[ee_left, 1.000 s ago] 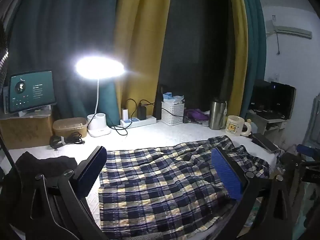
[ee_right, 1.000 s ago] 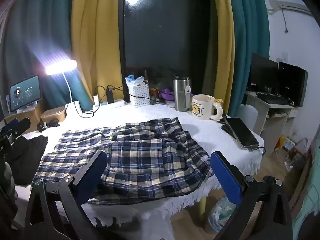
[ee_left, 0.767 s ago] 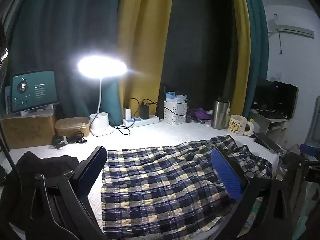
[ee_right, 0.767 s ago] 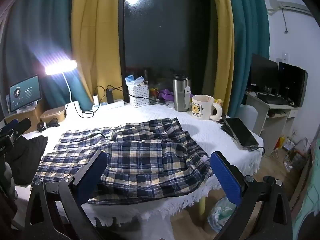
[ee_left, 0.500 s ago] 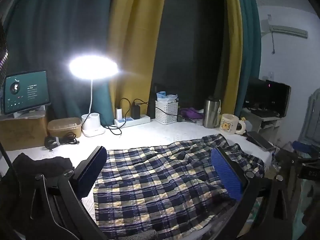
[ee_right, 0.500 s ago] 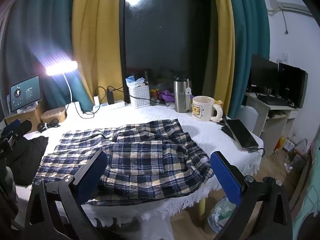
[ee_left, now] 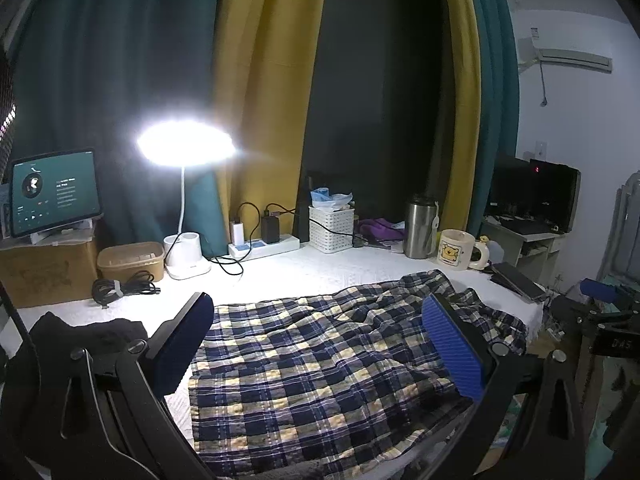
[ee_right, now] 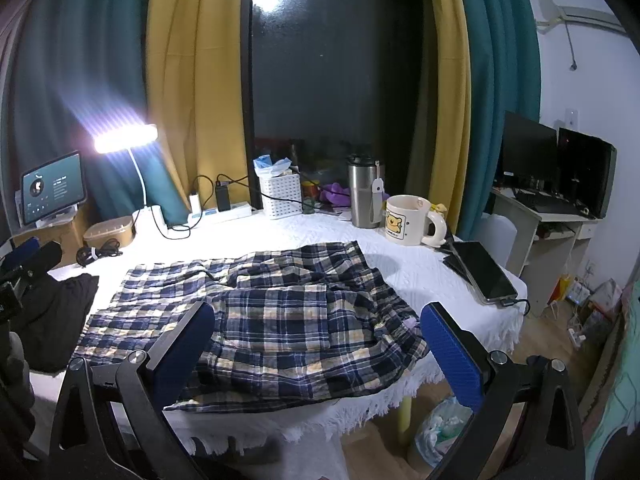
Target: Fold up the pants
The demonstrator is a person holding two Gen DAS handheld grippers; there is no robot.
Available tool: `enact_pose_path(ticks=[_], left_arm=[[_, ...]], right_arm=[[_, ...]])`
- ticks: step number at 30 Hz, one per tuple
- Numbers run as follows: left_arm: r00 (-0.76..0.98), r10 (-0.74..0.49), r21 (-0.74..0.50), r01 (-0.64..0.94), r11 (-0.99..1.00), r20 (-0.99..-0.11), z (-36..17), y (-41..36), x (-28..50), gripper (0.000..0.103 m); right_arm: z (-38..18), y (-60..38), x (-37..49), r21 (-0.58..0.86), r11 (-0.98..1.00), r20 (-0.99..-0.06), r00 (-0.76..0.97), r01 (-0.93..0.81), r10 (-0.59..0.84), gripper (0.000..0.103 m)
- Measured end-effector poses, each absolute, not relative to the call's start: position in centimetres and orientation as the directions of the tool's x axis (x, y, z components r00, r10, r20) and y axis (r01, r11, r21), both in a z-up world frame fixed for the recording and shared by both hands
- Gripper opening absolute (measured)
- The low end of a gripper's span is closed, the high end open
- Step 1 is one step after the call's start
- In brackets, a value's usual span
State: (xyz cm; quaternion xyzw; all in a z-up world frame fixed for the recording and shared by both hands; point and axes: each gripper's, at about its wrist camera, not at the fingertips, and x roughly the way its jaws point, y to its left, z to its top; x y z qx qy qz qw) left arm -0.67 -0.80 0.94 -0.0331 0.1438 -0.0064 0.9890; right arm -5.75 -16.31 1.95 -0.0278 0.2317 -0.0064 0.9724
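Observation:
Blue, white and yellow plaid pants (ee_left: 320, 368) lie spread and rumpled on the white table cover (ee_left: 304, 272); they also show in the right wrist view (ee_right: 260, 320). My left gripper (ee_left: 316, 344) is open and empty, held above the pants' left end. My right gripper (ee_right: 316, 344) is open and empty, held off the table's near edge over the pants' right, bunched end. Each gripper shows at the edge of the other's view.
A dark garment (ee_left: 84, 332) lies at the table's left end. Along the back stand a lit lamp (ee_left: 184, 148), tablet (ee_left: 54, 190), power strip (ee_left: 264, 244), white basket (ee_left: 331, 222), steel tumbler (ee_left: 418, 226) and mug (ee_left: 456, 250). A phone (ee_right: 484, 272) lies at the right edge.
The left gripper's view has drifted slightly sideways over the pants. The right gripper has barely moved. Both stay open and the pants lie as before.

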Motion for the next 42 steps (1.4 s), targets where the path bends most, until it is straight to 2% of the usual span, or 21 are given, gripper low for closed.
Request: enact_pose_path(ticks=[42], left_arm=[[0.960,0.005,-0.081,-0.028,0.996,-0.280,1.20,-0.14,-1.42,0.103]], right_arm=[[2.04,-15.79,-5.67,-0.059,0.998,-0.449,0.893,-0.014,-0.014,0.103]])
